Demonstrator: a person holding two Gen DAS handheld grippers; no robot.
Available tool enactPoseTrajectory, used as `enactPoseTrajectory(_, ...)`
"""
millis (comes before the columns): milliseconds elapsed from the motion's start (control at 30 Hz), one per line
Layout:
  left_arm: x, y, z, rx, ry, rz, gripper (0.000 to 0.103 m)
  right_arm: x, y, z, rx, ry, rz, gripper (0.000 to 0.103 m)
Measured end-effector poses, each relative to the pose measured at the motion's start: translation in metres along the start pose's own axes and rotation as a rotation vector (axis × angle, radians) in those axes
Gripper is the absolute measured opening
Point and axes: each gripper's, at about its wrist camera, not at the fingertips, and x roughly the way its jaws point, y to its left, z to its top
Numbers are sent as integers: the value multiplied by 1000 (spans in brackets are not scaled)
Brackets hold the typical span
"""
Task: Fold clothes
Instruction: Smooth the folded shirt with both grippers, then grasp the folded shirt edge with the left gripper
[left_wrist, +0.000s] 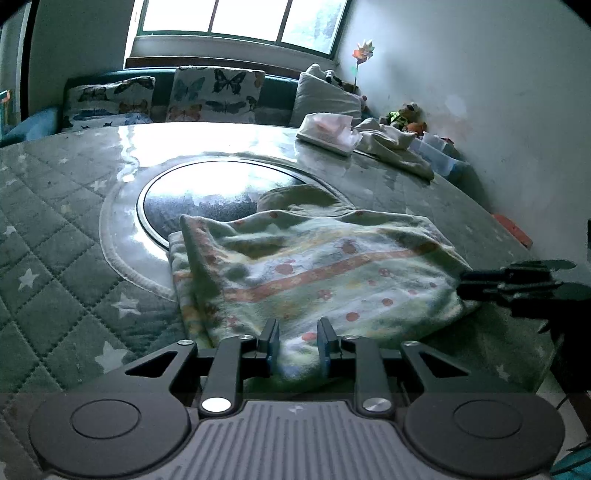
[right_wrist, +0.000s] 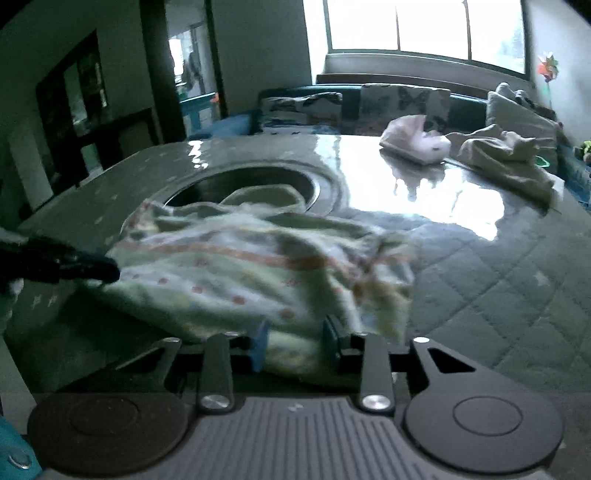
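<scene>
A pale green garment (left_wrist: 314, 266) with an orange stripe and red dots lies crumpled on the table, partly over a dark round inset (left_wrist: 207, 199). My left gripper (left_wrist: 297, 343) is shut on the garment's near edge, with cloth bunched between the blue pads. The right gripper (left_wrist: 465, 288) shows at the cloth's right edge in this view. In the right wrist view, the garment (right_wrist: 240, 273) is blurred and my right gripper (right_wrist: 295, 343) has cloth filling the gap between its pads. The left gripper (right_wrist: 92, 267) reaches the cloth's left edge there.
The table wears a quilted green cover with stars (left_wrist: 55, 240) under a shiny clear sheet. At the far right lie a pink-and-white packet (left_wrist: 328, 133) and a cream garment (left_wrist: 395, 147). Butterfly cushions (left_wrist: 214, 96) line a sofa behind, and a white wall (left_wrist: 498, 110) stands at the right.
</scene>
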Motion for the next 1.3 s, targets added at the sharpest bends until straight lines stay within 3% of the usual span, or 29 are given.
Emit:
enactPoseTrajectory(267,0,1,20,5,-27,19,26,20,-1,28,4,-71,19,32)
enactPoseTrajectory(467,15,17,37,-17,-28,59,26,49,-9,30,28,-11,8,33)
enactPoseTrajectory(800,40,51,51,-93,-6,102,26,70,-19,54,49,-17,6,38)
enactPoseTrajectory(1033,35,62,52,-137,-23,101,26,76,-21,58,44,-8,-38,40)
enactPoseTrajectory(1133,26,62,51,-147,-36,108,31,68,-9,60,-11,-20,-31,47)
enactPoseTrajectory(1200,19,61,49,-148,-40,127,45,61,3,61,-55,-26,-4,51)
enactPoseTrajectory(1300,13,61,46,-157,-37,139,49,53,28,63,-123,-27,61,59)
